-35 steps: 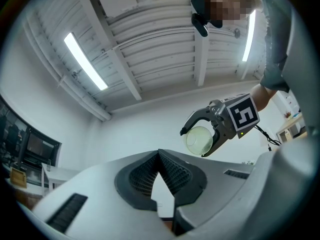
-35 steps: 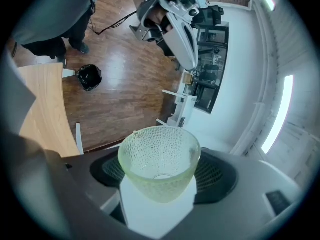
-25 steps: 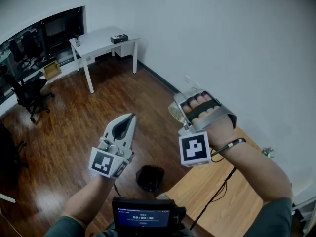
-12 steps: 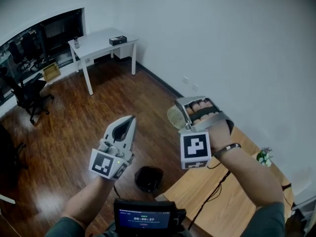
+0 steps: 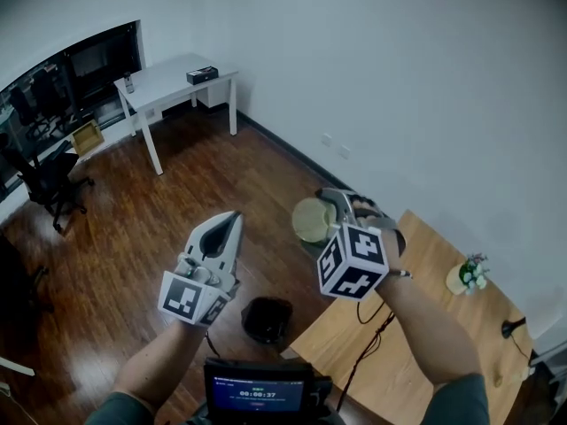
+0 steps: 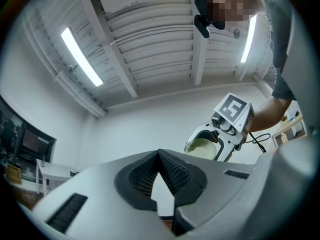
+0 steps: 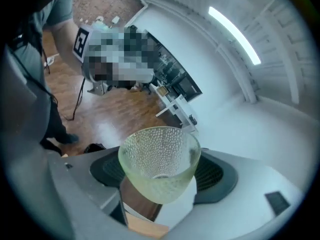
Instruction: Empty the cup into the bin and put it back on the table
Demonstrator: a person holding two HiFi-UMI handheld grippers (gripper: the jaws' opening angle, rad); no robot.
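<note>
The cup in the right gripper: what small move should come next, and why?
Probably carry the cup over the wooden table and lower it there. The right gripper holds it, its inside looks empty in the right gripper view, and in the head view it hangs past the table's edge, above the floor near the black bin.

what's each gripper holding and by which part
The right gripper holds the dimpled glass cup, its jaws clamped on opposite sides of its lower body. The left gripper holds nothing; its jaws are shut.
</note>
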